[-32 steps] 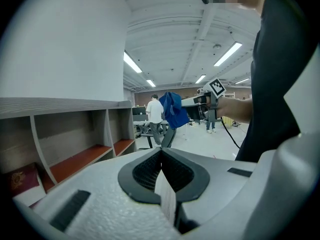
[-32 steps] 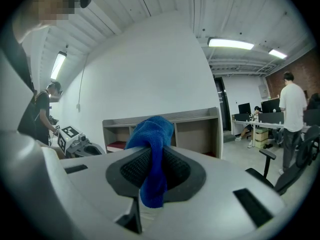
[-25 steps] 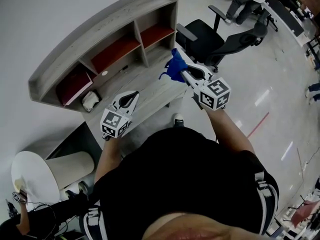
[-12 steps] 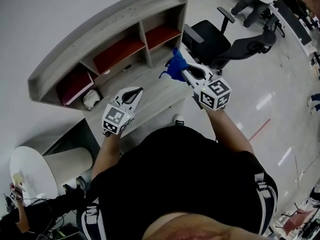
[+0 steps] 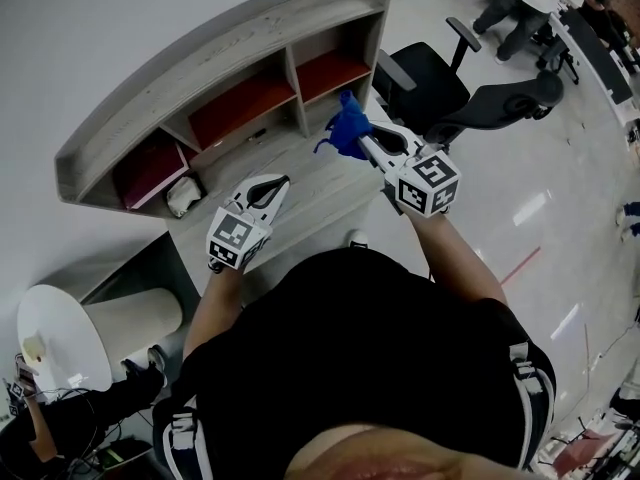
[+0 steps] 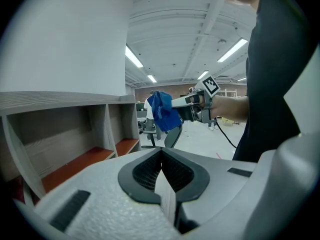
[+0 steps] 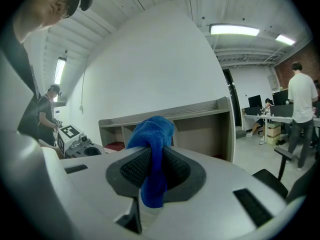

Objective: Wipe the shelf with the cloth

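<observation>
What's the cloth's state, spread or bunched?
Bunched: the cloth hangs as a crumpled wad, pinched in the right gripper.

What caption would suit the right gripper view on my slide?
Right gripper clamped on the blue cloth, pointing toward the grey shelf before wiping.

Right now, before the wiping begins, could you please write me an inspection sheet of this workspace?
Surface: grey wooden desk under the shelf; dirt cannot be judged.
Job's things: blue cloth, bunched, held off the shelf.
Clutter: white crumpled thing by the left compartment.
Grippers: right gripper shut on the cloth; left gripper shut, empty.
Cables: black cable hanging from the right gripper.
Surroundings: black office chair, round white table, people in the background.
</observation>
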